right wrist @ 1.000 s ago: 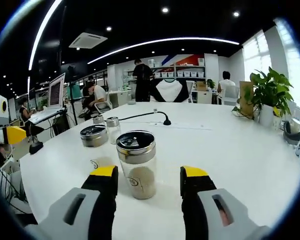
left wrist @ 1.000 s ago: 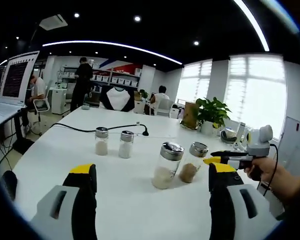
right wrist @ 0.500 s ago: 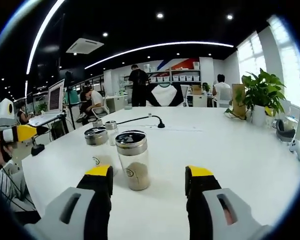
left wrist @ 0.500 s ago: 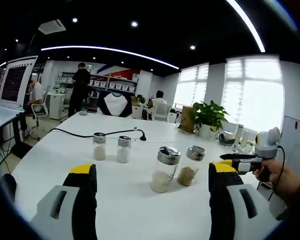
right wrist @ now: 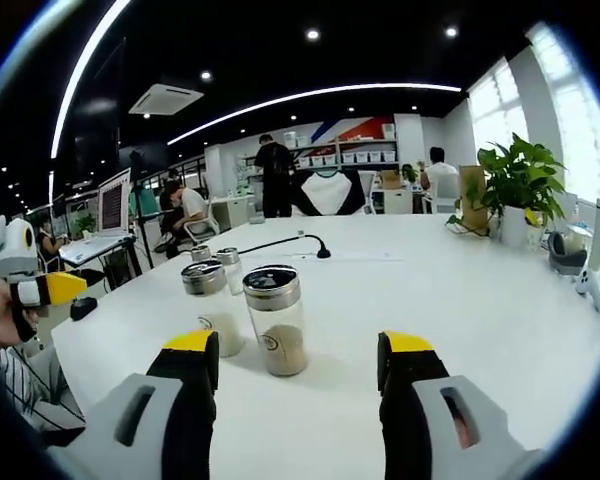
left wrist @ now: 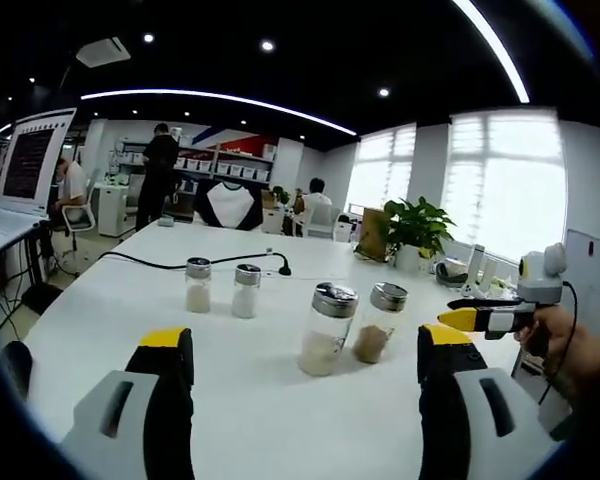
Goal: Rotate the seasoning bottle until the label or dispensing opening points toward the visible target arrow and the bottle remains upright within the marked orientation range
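Note:
A clear seasoning bottle (right wrist: 276,322) with a steel shaker lid and brown contents stands upright on the white table (right wrist: 480,300), a little ahead of my open right gripper (right wrist: 298,346), whose jaws hold nothing. A small round mark faces this view. It is the brown bottle (left wrist: 377,323) in the left gripper view, beside a similar bottle of pale seasoning (left wrist: 325,329). My left gripper (left wrist: 303,340) stands open and short of both. The right gripper (left wrist: 480,318) comes in from the right, held in a hand (left wrist: 565,345).
Two small shakers (left wrist: 220,287) stand farther back on the table, near a black cable (left wrist: 170,263). A potted plant (left wrist: 418,228) and small devices sit at the far right. A laptop (left wrist: 35,155) is at the left. People sit and stand behind.
My right gripper has drawn back from the brown bottle, which now looks smaller and farther off. In the left gripper view it has slid right, away from the bottles. The bottles stay put.

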Demonstrator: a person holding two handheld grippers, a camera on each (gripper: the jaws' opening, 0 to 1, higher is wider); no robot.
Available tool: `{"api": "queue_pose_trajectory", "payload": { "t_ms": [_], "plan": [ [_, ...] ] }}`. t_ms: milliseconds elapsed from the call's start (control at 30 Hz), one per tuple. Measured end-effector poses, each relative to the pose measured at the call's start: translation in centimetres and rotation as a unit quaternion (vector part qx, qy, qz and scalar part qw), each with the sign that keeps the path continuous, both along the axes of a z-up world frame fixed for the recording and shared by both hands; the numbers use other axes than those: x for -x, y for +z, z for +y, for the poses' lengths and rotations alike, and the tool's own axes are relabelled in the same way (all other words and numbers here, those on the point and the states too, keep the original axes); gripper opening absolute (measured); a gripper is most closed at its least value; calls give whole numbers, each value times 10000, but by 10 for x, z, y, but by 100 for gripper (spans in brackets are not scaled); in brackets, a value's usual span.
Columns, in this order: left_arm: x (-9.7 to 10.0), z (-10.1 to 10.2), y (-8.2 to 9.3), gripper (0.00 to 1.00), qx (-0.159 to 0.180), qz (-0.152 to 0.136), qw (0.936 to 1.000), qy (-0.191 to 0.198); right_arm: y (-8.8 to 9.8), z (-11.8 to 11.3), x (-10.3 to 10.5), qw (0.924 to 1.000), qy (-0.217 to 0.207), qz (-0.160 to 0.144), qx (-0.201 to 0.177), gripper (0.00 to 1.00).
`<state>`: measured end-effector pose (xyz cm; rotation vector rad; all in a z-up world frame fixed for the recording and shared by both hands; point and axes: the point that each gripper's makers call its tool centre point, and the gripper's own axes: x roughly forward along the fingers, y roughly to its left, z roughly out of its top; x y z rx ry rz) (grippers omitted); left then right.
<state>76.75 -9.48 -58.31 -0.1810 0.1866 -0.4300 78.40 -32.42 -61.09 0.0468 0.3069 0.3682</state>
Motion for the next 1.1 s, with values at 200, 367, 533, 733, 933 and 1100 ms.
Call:
{"api": "queue_pose_trajectory", "payload": {
  "t_ms": [200, 367, 533, 733, 933, 1100],
  "plan": [
    [-1, 4, 1, 99, -88, -27, 10000, 35, -11, 2, 1, 9997, 46, 193, -104, 67],
    [-4, 6, 3, 99, -79, -22, 9999, 65, -11, 1, 2, 9998, 53, 187, -65, 67],
    [-10, 6, 8, 99, -34, -46, 10000, 58, -16, 3, 4, 9995, 131, 277, 17, 67],
    [-24, 14, 15, 98, -70, -88, 9998, 137, -19, 2, 5, 9994, 149, 317, 55, 68],
    [-44, 20, 20, 98, 19, -92, 9997, 228, -19, 0, 5, 9993, 124, 347, 85, 68],
    [-60, 18, 23, 98, -42, -117, 9997, 188, -18, -1, 6, 9993, 110, 349, 102, 69]
  ]
}}
